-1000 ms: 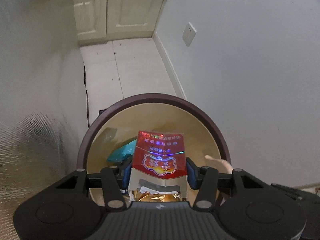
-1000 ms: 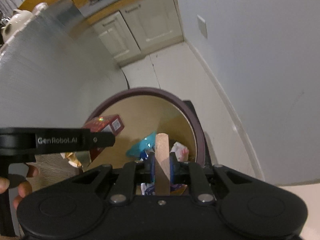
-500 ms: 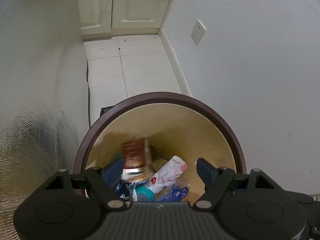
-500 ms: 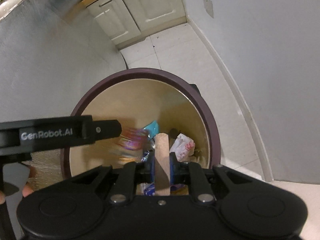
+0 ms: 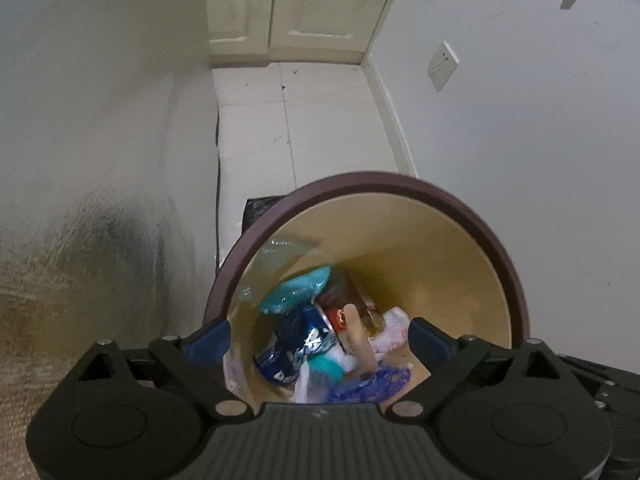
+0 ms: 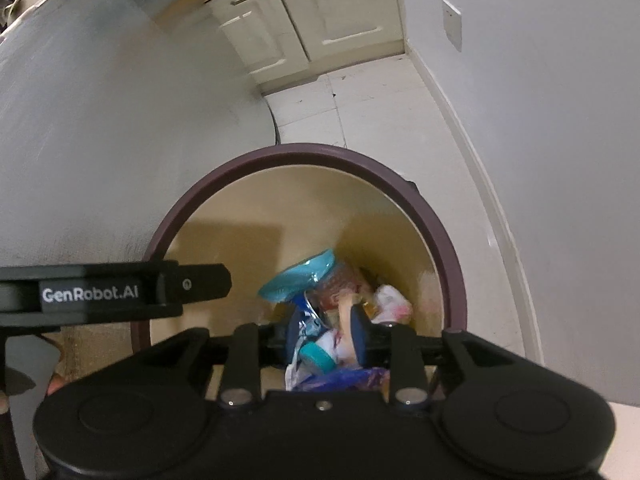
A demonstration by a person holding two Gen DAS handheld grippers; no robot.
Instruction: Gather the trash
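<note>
Left wrist view
- Left gripper point(image 5: 320, 338) points steeply down over the bin point(image 5: 400, 182). Its fingers point(image 5: 210, 338) stand far apart and are widening, with nothing between them but the view into the bin
- The bin mouth fills the frame from centre to 6 o'clock, with the rim arching from 9 through 12 to 3
- Trash inside the bin: teal wrapper point(image 5: 296, 290) at 11 of the heap, red box point(image 5: 340, 294) at 12, blue bag point(image 5: 300, 340) at 8
- Stick point(image 5: 358, 340) sits right of the middle, long axis roughly 12–6 with its top leaning towards 11
- No trash is outside the bin here. The floor point(image 5: 312, 120) at 12 looks bare

Right wrist view
- Right gripper point(image 6: 325, 332) is also over the bin mouth, aimed down. Its fingers are opening, and the gap is narrow compared with the left
- The stick point(image 6: 345, 306) is between them, blurred, close against the 3 o'clock finger point(image 6: 358, 332) and clear of the 9 o'clock one. It reads as released, not clamped
- The stick's long axis runs 12–6, in line with the fingers
- The left gripper's body crosses the frame at 9, level with the rim point(image 6: 304, 150)

Judgement
- Both loads are in the bin
- The next move is to lift clear; the right hand is nearer the stick and should rise straight along the 12–6 axis so as not to snag it
</note>
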